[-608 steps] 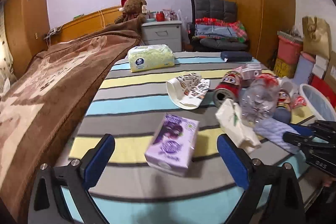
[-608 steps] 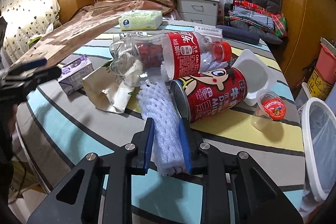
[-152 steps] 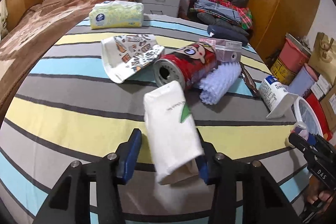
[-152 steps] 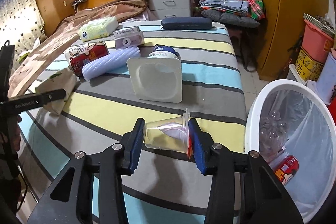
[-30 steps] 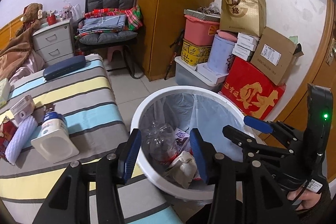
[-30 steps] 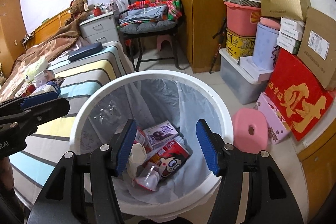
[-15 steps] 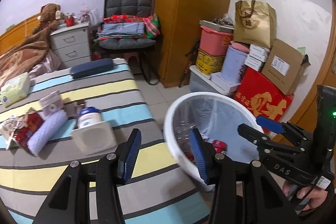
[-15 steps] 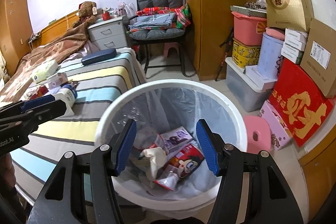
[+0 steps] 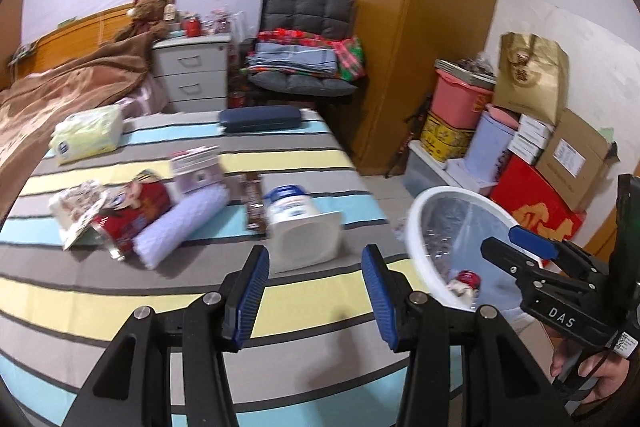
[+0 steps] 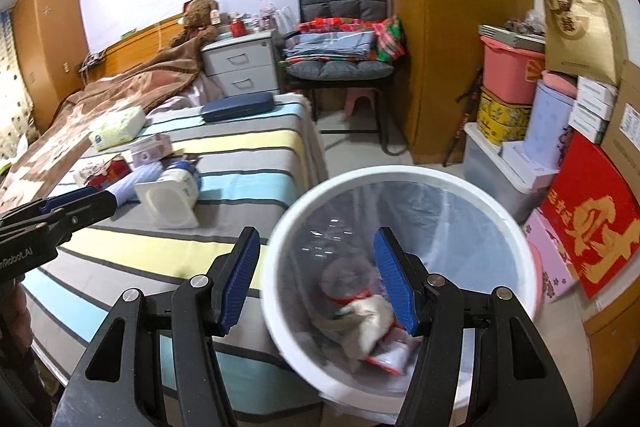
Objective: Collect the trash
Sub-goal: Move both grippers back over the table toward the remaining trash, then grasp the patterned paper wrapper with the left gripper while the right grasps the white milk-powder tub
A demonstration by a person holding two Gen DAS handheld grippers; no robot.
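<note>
left gripper levelled over the striped bed, jaws apart, empty; right gripper above the bin, jaws apart, empty.

I see even, moderately bright indoor light from overhead; no lamp is in either view. Shadows are soft and short beneath items near the white yoghurt tub. Motion blur smears the left wrist view, strongest left of the tub and on the waste bin rim. The right wrist view is sharper, though the bin liner shows pale glare. Both views bow strongly outward, with black vignetted corners.
</note>
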